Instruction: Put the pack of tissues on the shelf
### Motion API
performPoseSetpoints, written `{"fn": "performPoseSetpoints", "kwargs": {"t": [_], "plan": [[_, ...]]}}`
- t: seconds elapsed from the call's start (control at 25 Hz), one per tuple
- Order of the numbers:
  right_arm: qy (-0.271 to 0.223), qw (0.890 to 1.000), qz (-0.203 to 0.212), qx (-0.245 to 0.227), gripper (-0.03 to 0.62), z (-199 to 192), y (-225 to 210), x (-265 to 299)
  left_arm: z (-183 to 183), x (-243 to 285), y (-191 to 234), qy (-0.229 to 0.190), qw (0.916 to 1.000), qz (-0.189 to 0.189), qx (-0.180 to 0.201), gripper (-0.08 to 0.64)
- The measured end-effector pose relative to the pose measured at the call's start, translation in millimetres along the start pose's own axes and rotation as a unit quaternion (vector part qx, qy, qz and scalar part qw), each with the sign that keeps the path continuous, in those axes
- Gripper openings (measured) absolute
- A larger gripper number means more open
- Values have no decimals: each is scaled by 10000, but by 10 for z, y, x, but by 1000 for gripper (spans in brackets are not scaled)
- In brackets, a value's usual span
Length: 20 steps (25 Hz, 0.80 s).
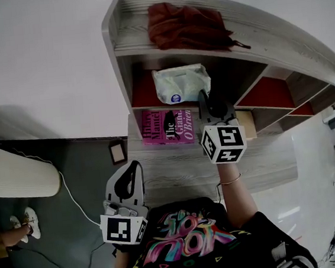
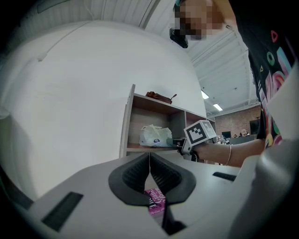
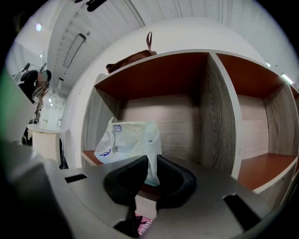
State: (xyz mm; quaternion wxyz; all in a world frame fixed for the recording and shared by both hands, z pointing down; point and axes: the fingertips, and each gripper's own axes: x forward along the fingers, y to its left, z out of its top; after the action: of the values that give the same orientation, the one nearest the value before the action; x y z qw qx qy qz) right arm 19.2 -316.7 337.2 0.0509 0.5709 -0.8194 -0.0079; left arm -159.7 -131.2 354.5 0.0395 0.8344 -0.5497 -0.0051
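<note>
The pack of tissues (image 1: 181, 83) lies in the shelf (image 1: 118, 58), left compartment, its wrapper edge between the slightly parted fingers (image 3: 173, 179) of the right gripper (image 3: 149, 161). A brown bag (image 1: 186, 27) lies at its 12 o'clock, a pink book (image 1: 167, 126) at 6 o'clock. The left gripper (image 2: 149, 163) fingers (image 2: 133, 175) are together.

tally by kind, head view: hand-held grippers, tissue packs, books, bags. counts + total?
hand-held gripper: 2 (left hand-held gripper, right hand-held gripper)
tissue pack: 1
pink book: 1
dark red bag: 1
Total: 5
</note>
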Motion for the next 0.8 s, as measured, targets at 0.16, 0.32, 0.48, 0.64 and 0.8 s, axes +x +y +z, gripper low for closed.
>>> {"fn": "performPoseSetpoints", "kwargs": {"t": [0.16,0.32,0.48,0.64,0.8], "plan": [[145,9999,40,39,58,-46,1,-8,-1,-14,-18,-2,10000,6,6,25],[241,9995,57,195,92,-99,-7,-32,9,-30,-26,-25,10000,28,15,25],[202,9993,62,299,93,-83,-22,-64,15,-47,-23,-47,10000,67,19,25],[172,9991,93,381,99,-62,-38,-96,18,-64,-34,-60,10000,70,26,25],[100,9987,127,478,101,-26,-50,-140,25,-82,-46,-73,9999,67,30,25]]}}
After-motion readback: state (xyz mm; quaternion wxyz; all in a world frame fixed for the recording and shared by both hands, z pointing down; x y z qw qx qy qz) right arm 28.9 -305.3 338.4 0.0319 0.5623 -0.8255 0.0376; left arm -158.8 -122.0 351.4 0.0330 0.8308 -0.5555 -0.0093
